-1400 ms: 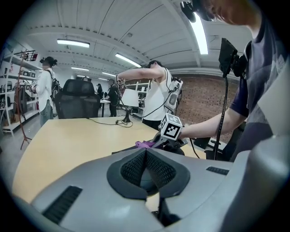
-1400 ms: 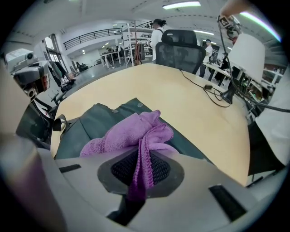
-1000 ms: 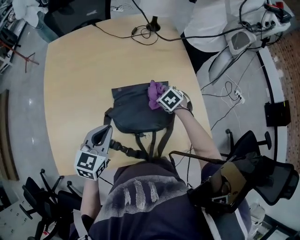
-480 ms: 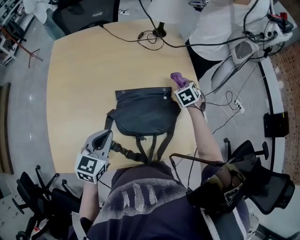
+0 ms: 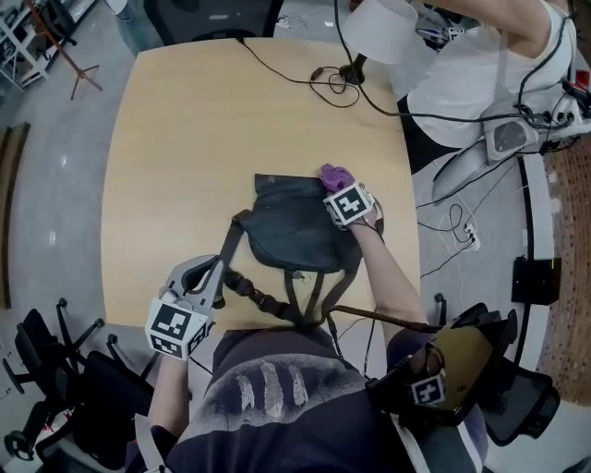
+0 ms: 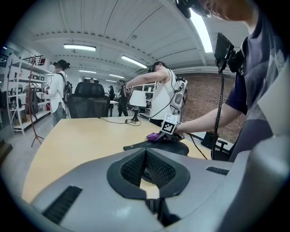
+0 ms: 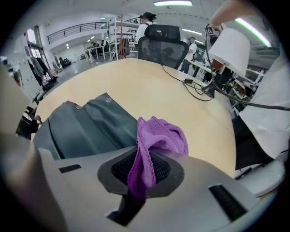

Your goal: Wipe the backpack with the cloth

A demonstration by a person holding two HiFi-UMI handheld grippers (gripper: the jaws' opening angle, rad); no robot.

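A dark grey backpack (image 5: 295,226) lies flat on the wooden table (image 5: 166,139), its straps trailing toward me. My right gripper (image 5: 339,185) is shut on a purple cloth (image 5: 333,173) and holds it at the backpack's far right corner. In the right gripper view the cloth (image 7: 161,133) bunches out above the jaws, with the backpack (image 7: 86,127) to its left. My left gripper (image 5: 211,272) hovers at the near left beside a strap (image 5: 242,286). Its pads (image 6: 131,165) meet with nothing seen between them.
A lamp with a white shade (image 5: 383,28) and loose cables (image 5: 323,78) stand at the table's far edge. A person in white (image 5: 480,55) stands at the far right. Office chairs (image 5: 55,351) sit by the near left corner.
The right gripper with the cloth went from the backpack out to the table at its right, then came back to the backpack's far right corner. The left gripper barely moved.
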